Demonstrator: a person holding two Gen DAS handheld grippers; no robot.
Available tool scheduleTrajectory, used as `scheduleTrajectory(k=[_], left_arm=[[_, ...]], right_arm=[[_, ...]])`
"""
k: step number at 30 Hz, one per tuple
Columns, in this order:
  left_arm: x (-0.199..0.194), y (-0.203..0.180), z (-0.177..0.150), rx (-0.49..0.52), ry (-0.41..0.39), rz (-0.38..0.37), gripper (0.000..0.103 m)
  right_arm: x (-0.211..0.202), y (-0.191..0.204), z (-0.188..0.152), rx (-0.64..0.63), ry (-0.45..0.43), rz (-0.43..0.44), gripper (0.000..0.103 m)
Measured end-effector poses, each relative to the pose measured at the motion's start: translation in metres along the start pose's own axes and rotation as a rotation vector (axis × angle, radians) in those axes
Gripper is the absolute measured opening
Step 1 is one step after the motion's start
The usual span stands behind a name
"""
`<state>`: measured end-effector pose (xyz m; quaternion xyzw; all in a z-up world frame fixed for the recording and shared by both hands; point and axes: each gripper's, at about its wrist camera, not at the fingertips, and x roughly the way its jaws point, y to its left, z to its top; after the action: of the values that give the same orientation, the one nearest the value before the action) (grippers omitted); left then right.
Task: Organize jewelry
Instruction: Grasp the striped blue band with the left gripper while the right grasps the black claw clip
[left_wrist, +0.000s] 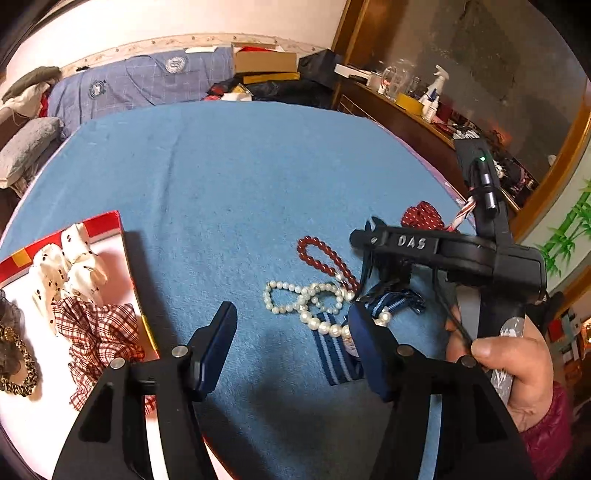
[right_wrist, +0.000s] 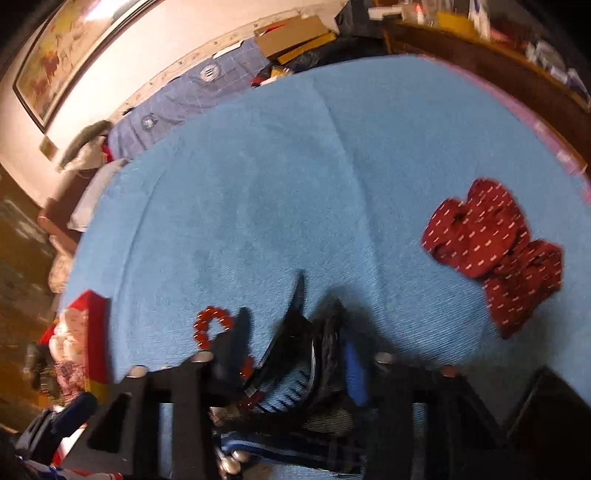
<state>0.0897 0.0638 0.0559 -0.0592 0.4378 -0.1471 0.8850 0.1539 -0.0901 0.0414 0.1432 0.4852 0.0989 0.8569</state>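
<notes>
Your left gripper (left_wrist: 291, 343) hangs above the blue cloth-covered table (left_wrist: 221, 177) with its jaws spread wide and nothing between them. It sits between the pile of loose jewelry and the red-rimmed white cardboard box (left_wrist: 122, 236) at your left. I judge this to be a waiting position, ready to take or steady an item bound for the box.

Your right gripper (right_wrist: 291, 354) is down in the pile. A black plastic claw hair clip (right_wrist: 291, 325) stands between its jaws, which have closed to a narrow gap around it; the blur prevents me from confirming firm contact on both sides. I judge this to be a pick in progress.

The remaining items lie close together on the cloth: a white pearl bead strand (left_wrist: 306, 302), a dark red round-bead bracelet (left_wrist: 325, 258) touching it, and a blue-and-white striped fabric band (left_wrist: 336, 362) beneath the pearls. A dark red dotted fabric scrunchie (right_wrist: 495, 251) lies well apart to the right.

The box already holds a brown-and-white plaid fabric scrunchie (left_wrist: 96, 332), a cream spotted fabric bow (left_wrist: 70, 266) and a leopard-print hair tie (left_wrist: 18, 369).

The left wrist view shows the box contents and the pearls clearly, and your right hand (left_wrist: 517, 369) on its handle. The right wrist view alone shows the clip between the jaws and the full scrunchie.
</notes>
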Motion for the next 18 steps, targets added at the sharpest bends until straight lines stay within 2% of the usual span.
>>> scheduleTrajectory(k=[1, 3, 5, 8, 10, 14, 15, 16, 17, 18], left_arm=[[0.001, -0.001, -0.001, 0.011, 0.019, -0.021, 0.062], [0.006, -0.008, -0.005, 0.066, 0.073, -0.072, 0.062], [0.011, -0.023, -0.014, 0.163, 0.125, -0.090, 0.062], [0.022, -0.045, -0.029, 0.301, 0.175, -0.040, 0.062], [0.029, -0.050, -0.032, 0.319, 0.176, 0.002, 0.062], [0.041, -0.055, -0.033, 0.314, 0.154, 0.038, 0.061], [0.046, -0.056, -0.032, 0.306, 0.148, 0.055, 0.048], [0.045, -0.058, -0.032, 0.309, 0.126, 0.070, 0.040], [0.046, -0.060, -0.032, 0.314, 0.121, 0.069, 0.021], [0.044, -0.061, -0.031, 0.303, 0.115, 0.060, 0.021]], right_arm=[[-0.003, -0.003, 0.003, 0.003, -0.007, 0.007, 0.033], [-0.011, -0.009, 0.003, 0.004, -0.026, 0.021, 0.032], [-0.019, -0.017, 0.003, 0.028, -0.041, 0.052, 0.032], [-0.032, -0.026, 0.001, 0.058, -0.076, 0.102, 0.030], [-0.045, -0.032, 0.001, 0.070, -0.106, 0.134, 0.029], [-0.060, -0.035, -0.001, 0.079, -0.149, 0.154, 0.029], [-0.061, -0.034, -0.002, 0.083, -0.150, 0.163, 0.029], [-0.062, -0.034, -0.002, 0.085, -0.151, 0.175, 0.029], [-0.062, -0.033, -0.002, 0.082, -0.150, 0.182, 0.029], [-0.062, -0.032, -0.002, 0.079, -0.151, 0.184, 0.029]])
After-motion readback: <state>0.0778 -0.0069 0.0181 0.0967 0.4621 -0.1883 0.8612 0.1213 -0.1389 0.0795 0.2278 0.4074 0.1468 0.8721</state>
